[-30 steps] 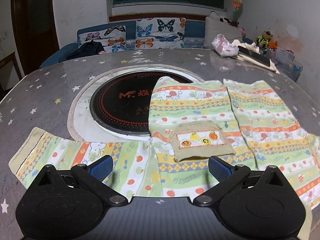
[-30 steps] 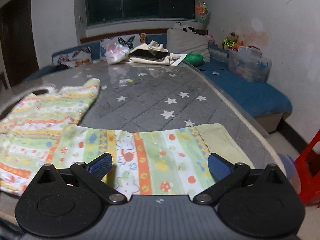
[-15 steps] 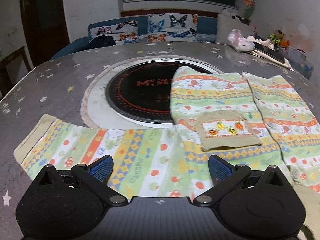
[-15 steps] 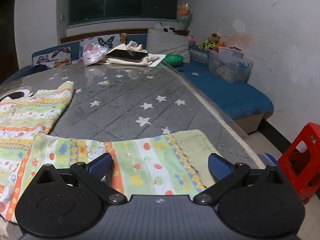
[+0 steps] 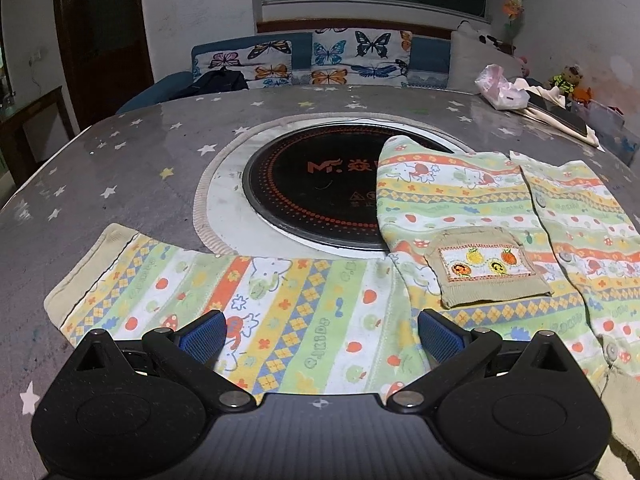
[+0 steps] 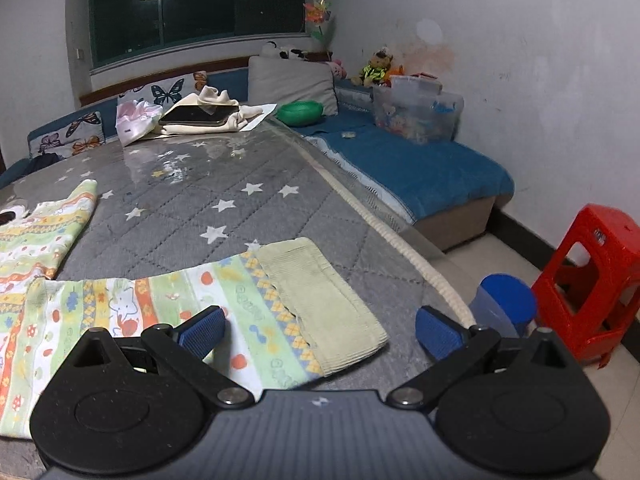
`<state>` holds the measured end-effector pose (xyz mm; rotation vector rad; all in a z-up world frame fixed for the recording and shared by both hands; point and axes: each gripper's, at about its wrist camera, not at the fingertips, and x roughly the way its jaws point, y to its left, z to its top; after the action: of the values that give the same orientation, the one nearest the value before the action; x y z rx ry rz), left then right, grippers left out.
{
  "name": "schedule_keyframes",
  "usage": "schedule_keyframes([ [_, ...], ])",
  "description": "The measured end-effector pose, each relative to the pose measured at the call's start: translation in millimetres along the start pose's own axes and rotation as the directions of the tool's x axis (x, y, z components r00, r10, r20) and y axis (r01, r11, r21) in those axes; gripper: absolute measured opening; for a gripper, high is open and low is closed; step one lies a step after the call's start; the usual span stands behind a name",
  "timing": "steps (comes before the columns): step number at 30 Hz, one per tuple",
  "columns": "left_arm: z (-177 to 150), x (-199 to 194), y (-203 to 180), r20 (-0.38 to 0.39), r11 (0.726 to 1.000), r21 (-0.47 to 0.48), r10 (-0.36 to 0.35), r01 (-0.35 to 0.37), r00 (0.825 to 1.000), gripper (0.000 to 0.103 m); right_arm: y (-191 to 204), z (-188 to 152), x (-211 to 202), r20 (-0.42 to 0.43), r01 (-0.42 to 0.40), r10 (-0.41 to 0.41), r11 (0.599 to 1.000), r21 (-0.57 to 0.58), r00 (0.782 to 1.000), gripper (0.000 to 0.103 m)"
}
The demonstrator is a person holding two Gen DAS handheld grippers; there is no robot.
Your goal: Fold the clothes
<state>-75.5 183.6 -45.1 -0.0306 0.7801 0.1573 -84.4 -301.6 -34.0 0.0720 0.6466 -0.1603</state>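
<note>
A child's striped button-up top (image 5: pixel 472 208) lies flat on the grey star-patterned table, its beige chest pocket (image 5: pixel 486 270) facing up. Its left sleeve (image 5: pixel 224 292) stretches out towards the table's left, ending in a pale cuff (image 5: pixel 86 276). My left gripper (image 5: pixel 320 334) hovers open over the middle of that sleeve, nothing between its blue pads. In the right wrist view the other sleeve (image 6: pixel 180 312) reaches right to a pale ribbed cuff (image 6: pixel 320 300). My right gripper (image 6: pixel 318 330) stands open just above that cuff.
A black induction hob (image 5: pixel 320 188) is set into the table centre, partly under the top. A phone on cloth (image 6: pixel 198 116) and a pink bag (image 6: pixel 134 120) sit at the far edge. The table's right edge (image 6: pixel 400 248) drops to a blue bin (image 6: pixel 504 306) and red stool (image 6: pixel 592 280).
Both grippers have shifted outwards along the sleeves: the left one to the left, the right one to the right until the cuff lies between its fingers. Both stayed open.
</note>
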Motion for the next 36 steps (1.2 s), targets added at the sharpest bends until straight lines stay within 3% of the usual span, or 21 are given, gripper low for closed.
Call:
schedule_keyframes([
  [7, 1.1, 0.9, 1.6, -0.006, 1.0, 0.005, -0.004, 0.004, 1.0, 0.103, 33.4, 15.1, 0.9, 0.011, -0.101, 0.102, 0.992, -0.077, 0.995, 0.102],
  [11, 6.4, -1.5, 2.2, -0.024, 1.0, 0.007, 0.001, -0.001, 1.0, 0.103, 75.0, 33.3, 13.6, -0.03, -0.227, 0.225, 0.962, -0.149, 0.974, 0.101],
  [16, 31.7, -9.1, -2.6, 0.025, 0.998, 0.034, -0.059, 0.059, 0.998, 0.096, 122.4, 55.2, 38.9, -0.084, -0.335, 0.324, 0.917, -0.218, 0.942, 0.088],
  [20, 62.3, 11.1, -11.9, 0.048, 0.99, 0.052, -0.132, 0.13, 0.99, 0.093, 150.8, 64.2, 55.7, -0.129, -0.379, 0.357, 0.887, -0.263, 0.925, 0.076],
  [24, 77.3, 43.1, -24.1, 0.014, 0.985, 0.087, -0.15, 0.148, 0.989, 0.079, 174.2, 67.6, 75.0, -0.184, -0.412, 0.372, 0.863, -0.293, 0.91, 0.054],
  [27, 88.5, 67.2, -33.3, -0.012, 0.98, 0.113, -0.163, 0.163, 0.987, 0.07, 181.7, 68.2, 77.9, -0.194, -0.42, 0.376, 0.851, -0.315, 0.906, 0.045],
  [28, 92.3, 75.2, -36.4, -0.021, 0.978, 0.121, -0.167, 0.168, 0.986, 0.062, 183.3, 68.6, 78.2, -0.195, -0.423, 0.378, 0.848, -0.319, 0.905, 0.038],
  [32, 93.5, 89.0, -38.7, -0.027, 0.969, 0.135, -0.206, 0.207, 0.978, 0.035, 198.0, 73.0, 84.1, -0.2, -0.434, 0.387, 0.836, -0.336, 0.9, 0.025],
  [34, 94.2, 90.7, -38.1, -0.024, 0.965, 0.137, -0.223, 0.224, 0.975, 0.012, 206.4, 75.4, 87.5, -0.201, -0.439, 0.391, 0.829, -0.347, 0.898, 0.02],
  [36, 96.5, 92.3, -34.9, -0.025, 0.964, 0.124, -0.233, 0.235, 0.972, 0.007, 214.8, 77.8, 90.9, -0.203, -0.444, 0.396, 0.822, -0.357, 0.896, 0.017],
])
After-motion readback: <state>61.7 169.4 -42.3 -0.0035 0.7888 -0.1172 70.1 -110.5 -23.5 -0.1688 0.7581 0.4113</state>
